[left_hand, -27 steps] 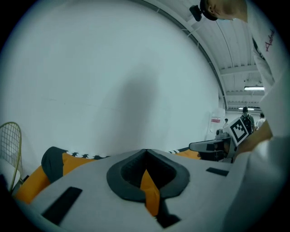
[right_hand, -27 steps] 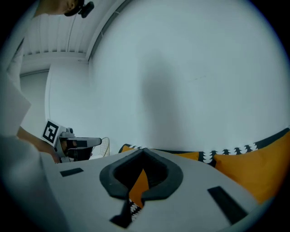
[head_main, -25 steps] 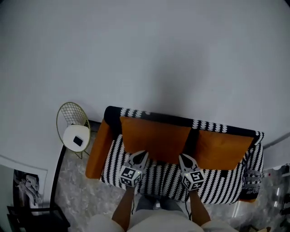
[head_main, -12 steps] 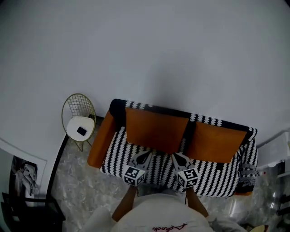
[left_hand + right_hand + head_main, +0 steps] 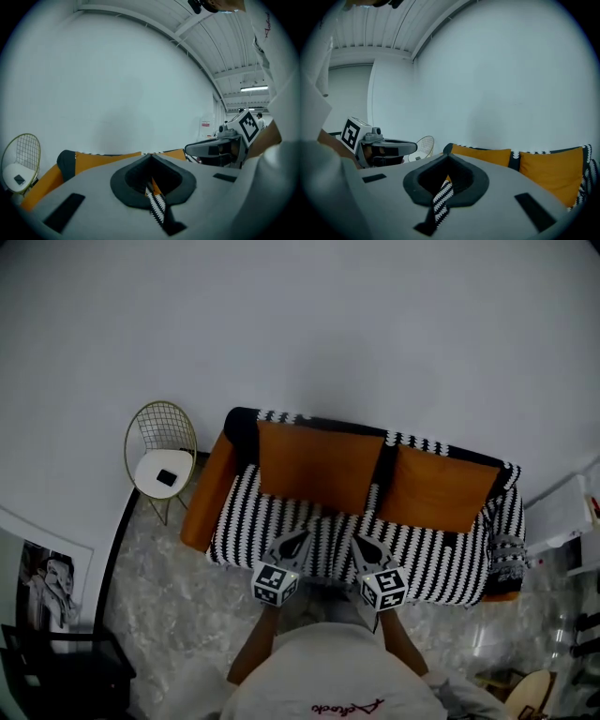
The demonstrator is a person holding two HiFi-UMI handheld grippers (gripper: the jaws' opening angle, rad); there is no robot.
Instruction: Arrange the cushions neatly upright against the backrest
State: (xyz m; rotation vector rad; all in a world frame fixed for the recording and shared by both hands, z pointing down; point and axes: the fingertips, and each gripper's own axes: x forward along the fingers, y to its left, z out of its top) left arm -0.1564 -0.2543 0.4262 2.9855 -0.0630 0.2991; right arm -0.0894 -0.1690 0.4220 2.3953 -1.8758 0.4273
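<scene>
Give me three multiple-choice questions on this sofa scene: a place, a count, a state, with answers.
1. Where does the wire chair stand in the head view? A) left of the sofa B) right of it C) on it
2. How many orange cushions lean on the backrest? A) one B) two C) four
3. How are the jaws of the left gripper? A) wide apart B) shut on a cushion C) shut, empty
Answers: A, it stands beyond the sofa's left end; B, two sit side by side; C, the jaws meet with nothing between.
</scene>
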